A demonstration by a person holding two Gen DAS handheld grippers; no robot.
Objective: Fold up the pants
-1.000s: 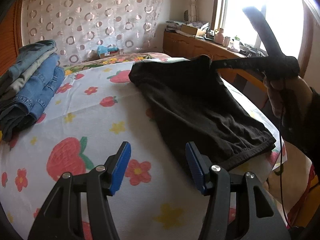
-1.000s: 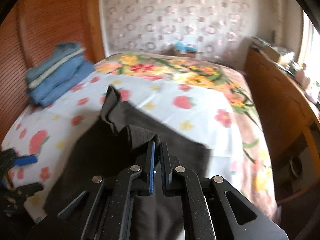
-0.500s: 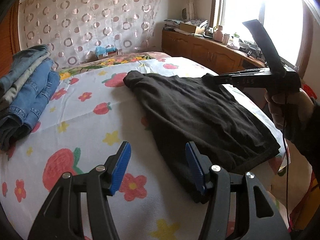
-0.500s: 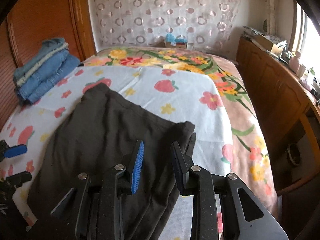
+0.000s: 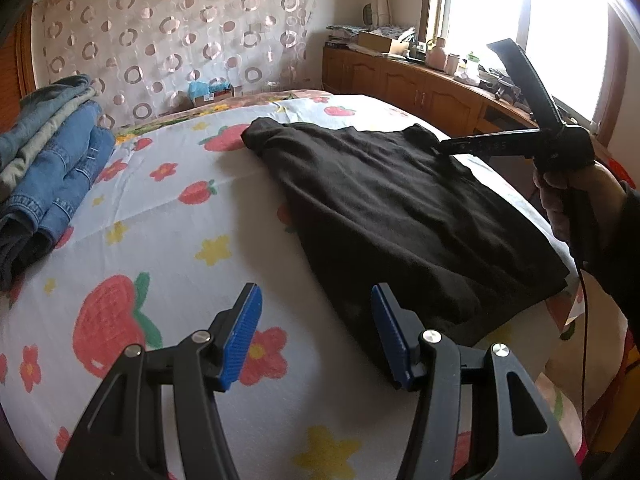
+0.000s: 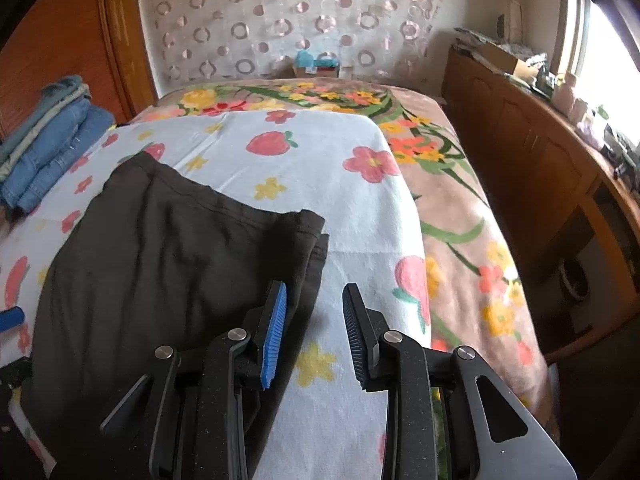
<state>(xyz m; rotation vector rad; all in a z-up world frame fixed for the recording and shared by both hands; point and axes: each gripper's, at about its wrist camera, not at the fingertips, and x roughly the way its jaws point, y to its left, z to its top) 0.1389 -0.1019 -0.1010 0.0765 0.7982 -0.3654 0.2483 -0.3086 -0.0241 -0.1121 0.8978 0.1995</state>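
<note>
The pants (image 6: 168,264) lie folded flat on the bed (image 6: 320,152), long axis running away from both grippers. The right gripper (image 6: 314,330), jaws just opened and empty, sits at their right edge; the left gripper (image 5: 316,332), half open and empty, hovers by the near-left corner. Cloth contact appears absent, though fisheye distortion limits certainty.

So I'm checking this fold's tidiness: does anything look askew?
Slightly: the black pants lie flat, but at the far right corner a lower layer's edge pokes out past the top one.
</note>
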